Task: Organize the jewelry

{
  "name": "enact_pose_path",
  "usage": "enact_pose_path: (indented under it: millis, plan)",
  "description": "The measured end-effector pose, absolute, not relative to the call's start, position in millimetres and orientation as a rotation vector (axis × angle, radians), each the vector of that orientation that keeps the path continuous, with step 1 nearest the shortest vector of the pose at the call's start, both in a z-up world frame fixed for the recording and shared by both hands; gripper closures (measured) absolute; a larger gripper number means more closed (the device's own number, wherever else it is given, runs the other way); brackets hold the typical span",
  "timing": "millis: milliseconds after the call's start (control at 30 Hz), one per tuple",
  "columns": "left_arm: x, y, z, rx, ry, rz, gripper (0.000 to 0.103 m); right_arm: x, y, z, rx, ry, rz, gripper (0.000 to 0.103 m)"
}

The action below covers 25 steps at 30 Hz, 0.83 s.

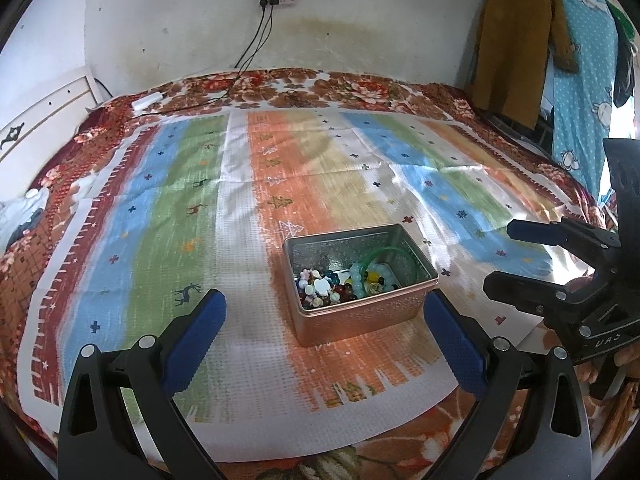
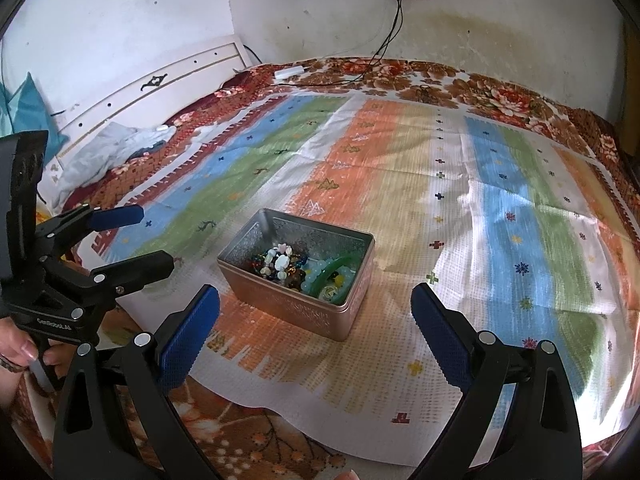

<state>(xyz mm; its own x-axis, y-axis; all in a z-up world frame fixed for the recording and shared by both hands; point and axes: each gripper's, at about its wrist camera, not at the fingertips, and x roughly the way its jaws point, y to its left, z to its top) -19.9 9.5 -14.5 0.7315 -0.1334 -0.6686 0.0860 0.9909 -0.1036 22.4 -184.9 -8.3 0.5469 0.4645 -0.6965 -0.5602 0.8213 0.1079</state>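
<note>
A rose-gold metal tin (image 1: 362, 318) stands open on the striped cloth (image 1: 248, 208). It holds bead bracelets (image 1: 320, 286), pale blue beads and a green bangle (image 1: 384, 254). The tin also shows in the right wrist view (image 2: 288, 308) with the jewelry (image 2: 280, 264) and bangle (image 2: 336, 272) inside. My left gripper (image 1: 324, 308) is open and empty, just in front of the tin. My right gripper (image 2: 316, 308) is open and empty, near the tin's front. Each gripper shows in the other's view: the right gripper (image 1: 504, 256) at the right, the left gripper (image 2: 156, 236) at the left.
The cloth lies on a floral bedspread (image 1: 360, 92). A white headboard (image 2: 160, 80) stands at the left with crumpled clothes (image 2: 112, 148) beside it. Cables (image 1: 256, 48) run from a wall socket to a white charger (image 1: 148, 101). Clothes hang at the far right (image 1: 520, 48).
</note>
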Motion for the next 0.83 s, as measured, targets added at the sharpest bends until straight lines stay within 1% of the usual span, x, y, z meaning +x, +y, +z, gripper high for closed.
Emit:
enact_pose_path:
  millis: [333,833]
  plan:
    - [-20.1,12.4,-12.9,-0.066,0.734,-0.117,0.006,24.5,-191.4,-6.8,-0.111,0.771,0.586,0.006]
    - [-18.6,11.4,-14.3,-0.080,0.745,-0.116,0.006,23.0,-184.8,-11.2,-0.160,0.784,0.599,0.006]
